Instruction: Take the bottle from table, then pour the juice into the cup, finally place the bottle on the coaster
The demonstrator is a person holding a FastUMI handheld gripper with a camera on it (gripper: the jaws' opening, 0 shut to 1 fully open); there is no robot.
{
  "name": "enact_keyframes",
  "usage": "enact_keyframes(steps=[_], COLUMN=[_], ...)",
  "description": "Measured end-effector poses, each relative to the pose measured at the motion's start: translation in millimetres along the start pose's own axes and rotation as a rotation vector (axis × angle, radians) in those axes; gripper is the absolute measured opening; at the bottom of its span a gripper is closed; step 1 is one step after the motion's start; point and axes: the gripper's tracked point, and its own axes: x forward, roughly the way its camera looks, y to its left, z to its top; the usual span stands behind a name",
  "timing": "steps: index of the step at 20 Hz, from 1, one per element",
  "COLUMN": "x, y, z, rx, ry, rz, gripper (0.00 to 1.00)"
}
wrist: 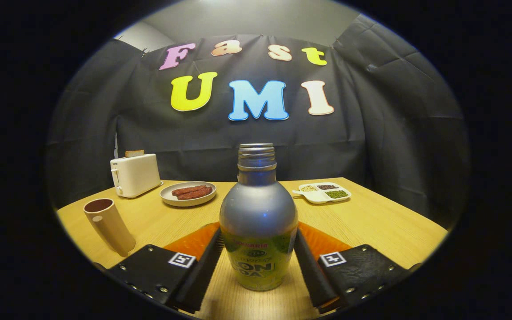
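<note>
A grey metal bottle (258, 213) with a green label and an uncapped threaded neck stands upright between my fingers. My gripper (258, 242) is shut on the bottle, both fingers pressing against its lower sides. An orange coaster (194, 240) lies flat on the table just behind the bottle and partly under the fingers. I cannot tell whether the bottle's base rests on the wood or hangs just above it. A tall beige cup (109, 224) with a dark inside stands to the left of the fingers, leaning in the fisheye.
On the wooden table (371, 218), a white toaster (135, 174) stands at the far left. A grey plate (188, 194) with brown strips lies beside it. A white divided tray (322, 192) of beans sits far right. Black cloth walls the booth.
</note>
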Motion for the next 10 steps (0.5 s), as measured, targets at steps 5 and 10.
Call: enact_keyframes(steps=[5,10], x=[1,0], y=[-1,12], z=[13,50], rx=[-0.090,-0.254], ry=[0.053,0.075], rz=[-0.024,-0.025], gripper=[0.77,0.76])
